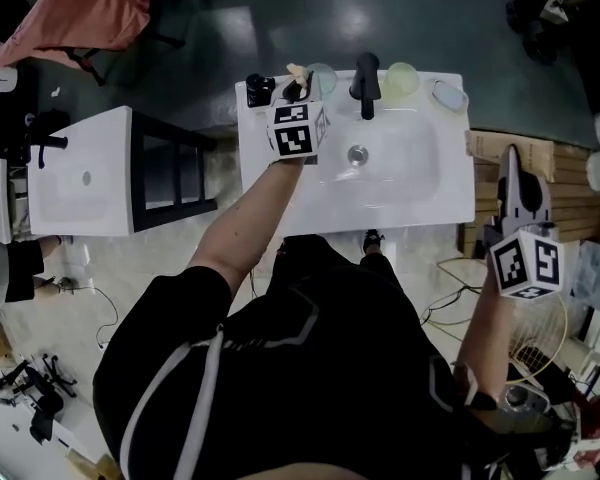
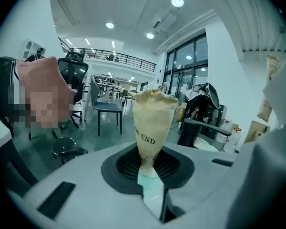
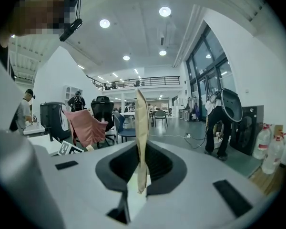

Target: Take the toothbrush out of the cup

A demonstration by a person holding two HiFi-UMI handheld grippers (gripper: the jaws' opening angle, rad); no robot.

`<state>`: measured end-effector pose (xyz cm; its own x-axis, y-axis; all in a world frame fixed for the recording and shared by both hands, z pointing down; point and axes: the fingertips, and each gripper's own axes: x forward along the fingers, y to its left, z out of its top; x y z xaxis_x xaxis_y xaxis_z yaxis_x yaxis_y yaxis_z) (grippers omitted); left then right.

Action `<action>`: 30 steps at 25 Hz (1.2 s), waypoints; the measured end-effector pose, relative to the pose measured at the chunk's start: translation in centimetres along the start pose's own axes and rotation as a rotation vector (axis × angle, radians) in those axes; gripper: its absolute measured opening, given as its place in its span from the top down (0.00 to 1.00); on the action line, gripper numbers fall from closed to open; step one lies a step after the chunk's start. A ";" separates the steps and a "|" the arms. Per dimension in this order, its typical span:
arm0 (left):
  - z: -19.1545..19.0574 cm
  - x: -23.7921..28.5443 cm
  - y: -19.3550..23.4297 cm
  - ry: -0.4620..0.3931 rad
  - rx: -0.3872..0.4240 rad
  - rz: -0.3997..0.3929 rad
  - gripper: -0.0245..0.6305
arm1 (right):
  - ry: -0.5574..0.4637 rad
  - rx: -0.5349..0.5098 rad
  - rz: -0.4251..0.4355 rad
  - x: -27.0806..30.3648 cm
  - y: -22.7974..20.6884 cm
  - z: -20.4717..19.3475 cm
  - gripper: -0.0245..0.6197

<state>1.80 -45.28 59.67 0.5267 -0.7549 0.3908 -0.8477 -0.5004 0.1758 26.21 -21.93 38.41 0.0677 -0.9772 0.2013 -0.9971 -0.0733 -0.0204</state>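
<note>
Two claws in play: right claw [image 1: 513,168] nearest, off washbasin's side, fingers pressed together, empty. Further out, left claw [image 1: 298,74] at back rim of washbasin [image 1: 410,183], narrow, fingers together, nothing visible between them. Toothbrush too small to pick out; tips sit between black cup [image 1: 260,90] and clear cup [image 1: 322,76]. Risks: pinch missed or shallow, so brush slips on lift; sideways drag tips cup toward faucet [image 1: 367,86].

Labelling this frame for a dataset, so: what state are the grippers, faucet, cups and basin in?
left gripper: fingers closed, beside the pale blue cup; toothbrush not made out.
right gripper: fingers shut, nothing between them, off right of the sink.
faucet: no water visibly running.
pale blue cup: upright, on the sink's back edge.
green cup: upright, right of faucet.
sink: basin bare.
</note>
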 end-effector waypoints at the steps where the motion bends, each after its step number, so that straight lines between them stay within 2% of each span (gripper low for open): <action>1: 0.2 -0.2 -0.1 -0.002 0.007 -0.007 0.89 | -0.003 0.002 0.006 0.1 -0.2 0.1 0.90; 5: 1.7 -1.6 -1.1 -0.025 0.020 -0.025 0.90 | -0.011 0.015 0.031 0.2 -0.9 0.6 0.90; 8: 4.7 -2.8 -1.3 -0.081 0.039 -0.025 0.90 | -0.035 0.014 0.081 1.4 -1.1 1.7 0.90; 12: 8.6 -5.7 -2.8 -0.153 0.058 -0.065 0.90 | -0.062 0.019 0.146 2.6 -1.1 3.2 0.90; 19: 13.3 -11.8 -5.1 -0.255 0.117 -0.100 0.90 | -0.106 0.033 0.249 4.9 -0.8 5.3 0.90; 24: 15.7 -15.5 -5.5 -0.284 0.033 -0.114 0.91 | -0.134 0.015 0.323 6.1 0.4 7.0 0.90; 28: 17.1 -18.4 -6.0 -0.305 0.047 -0.100 0.91 | -0.153 -0.029 0.367 6.4 1.8 8.2 0.91; 30: 17.7 -19.6 -6.2 -0.314 0.023 -0.119 0.91 | -0.158 -0.020 0.384 6.7 2.3 8.8 0.91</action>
<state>-2.15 -34.84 34.91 0.6184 -0.7827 0.0702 -0.7794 -0.5995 0.1821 24.70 -30.40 31.12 -0.3061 -0.9515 0.0298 -0.9514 0.3046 -0.0451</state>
